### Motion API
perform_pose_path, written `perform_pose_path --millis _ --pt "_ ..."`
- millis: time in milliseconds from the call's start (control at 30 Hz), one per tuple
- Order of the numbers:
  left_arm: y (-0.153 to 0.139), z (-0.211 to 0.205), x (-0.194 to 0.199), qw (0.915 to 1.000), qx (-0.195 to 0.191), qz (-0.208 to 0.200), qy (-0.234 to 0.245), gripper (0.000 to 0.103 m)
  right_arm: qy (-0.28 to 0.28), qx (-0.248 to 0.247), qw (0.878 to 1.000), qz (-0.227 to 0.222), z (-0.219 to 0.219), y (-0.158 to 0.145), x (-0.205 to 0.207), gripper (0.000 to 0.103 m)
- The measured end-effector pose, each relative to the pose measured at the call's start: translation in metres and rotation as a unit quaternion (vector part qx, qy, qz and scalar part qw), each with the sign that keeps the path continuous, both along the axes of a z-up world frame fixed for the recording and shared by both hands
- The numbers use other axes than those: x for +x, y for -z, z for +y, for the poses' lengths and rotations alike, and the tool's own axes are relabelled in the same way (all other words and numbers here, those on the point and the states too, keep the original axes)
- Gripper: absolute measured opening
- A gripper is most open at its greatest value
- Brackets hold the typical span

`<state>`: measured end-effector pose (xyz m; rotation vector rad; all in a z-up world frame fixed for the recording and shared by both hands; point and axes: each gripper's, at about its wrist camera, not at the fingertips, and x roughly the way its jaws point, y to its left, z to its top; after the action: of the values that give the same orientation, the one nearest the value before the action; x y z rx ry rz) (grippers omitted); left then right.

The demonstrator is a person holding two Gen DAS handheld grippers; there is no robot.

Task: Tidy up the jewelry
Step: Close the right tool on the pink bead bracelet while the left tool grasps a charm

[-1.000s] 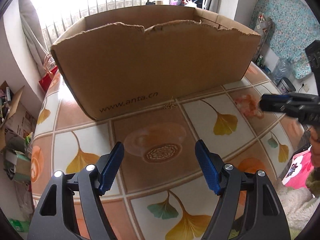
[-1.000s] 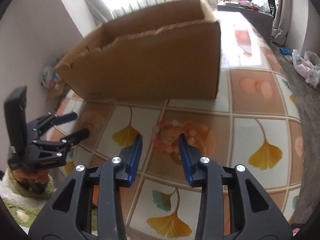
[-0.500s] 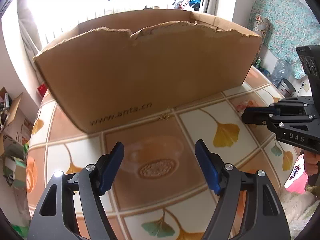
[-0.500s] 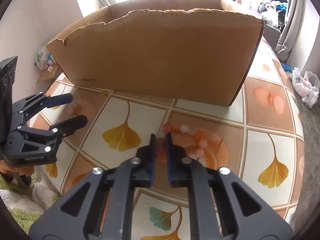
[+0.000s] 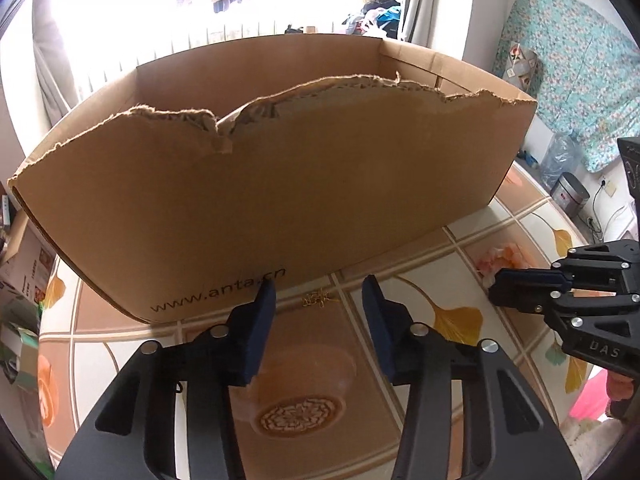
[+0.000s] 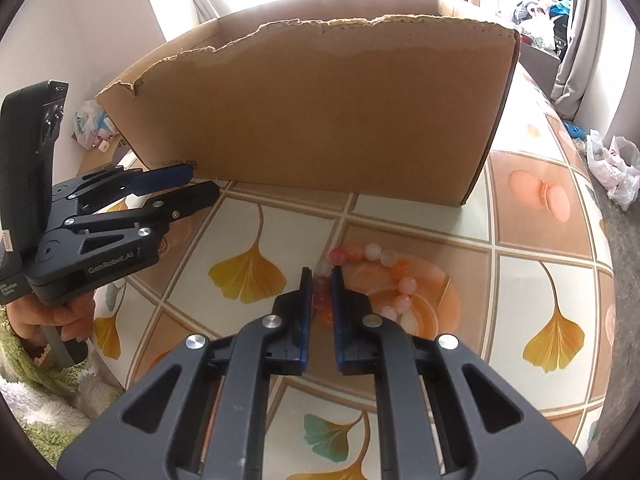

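Observation:
A small gold jewelry piece (image 5: 318, 299) lies on the tiled tabletop (image 5: 404, 292), right at the foot of the brown cardboard box (image 5: 280, 184). My left gripper (image 5: 318, 286) straddles it; its jaws are closing, the gold piece sits between the tips and the pads do not press on it. A pink and orange bead bracelet (image 6: 384, 258) rests on the table to the right. My right gripper (image 6: 322, 276) is shut on the bracelet's left side, with beads pinched between the blue pads. Each gripper also appears in the other's view: the left gripper (image 6: 202, 182), the right gripper (image 5: 520, 284).
The open box (image 6: 320, 112) with its torn front wall fills the far half of the table. A person's hand (image 6: 60, 320) holds the left tool. A white plastic bag (image 6: 612, 168) lies on the floor at right, and a metal can (image 5: 570, 198) stands beyond the table's edge.
My left gripper moved forward to the gold piece by the box and its jaws narrowed. My right gripper dropped onto the bracelet and closed on the beads.

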<state>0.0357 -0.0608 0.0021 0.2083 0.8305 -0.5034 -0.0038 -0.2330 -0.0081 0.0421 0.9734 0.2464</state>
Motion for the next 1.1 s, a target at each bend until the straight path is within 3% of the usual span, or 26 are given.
perform_pose_path --millis 67,300,433,700,1100 --pt "0.003 -0.001 -0.002 1.0000 0.004 0.002 0.003 0.032 0.001 0.003 1.000 0.000 -0.001 0.000 0.000 0.009" --pt "0.006 -0.006 -0.003 0.9997 0.025 -0.004 -0.002 0.024 0.005 0.010 1.000 0.003 -0.003 -0.001 0.000 0.009" --pt "0.007 -0.009 -0.005 0.9992 0.038 -0.012 0.000 0.009 0.006 0.011 1.000 0.003 -0.004 -0.001 0.001 0.009" --pt "0.007 -0.004 -0.007 0.9995 0.029 -0.010 0.003 0.004 0.010 0.014 1.000 0.001 -0.005 -0.002 -0.001 0.008" --pt "0.005 0.011 -0.026 0.9998 0.000 0.018 0.010 0.004 0.019 0.058 0.998 0.007 -0.026 -0.011 -0.003 0.008"
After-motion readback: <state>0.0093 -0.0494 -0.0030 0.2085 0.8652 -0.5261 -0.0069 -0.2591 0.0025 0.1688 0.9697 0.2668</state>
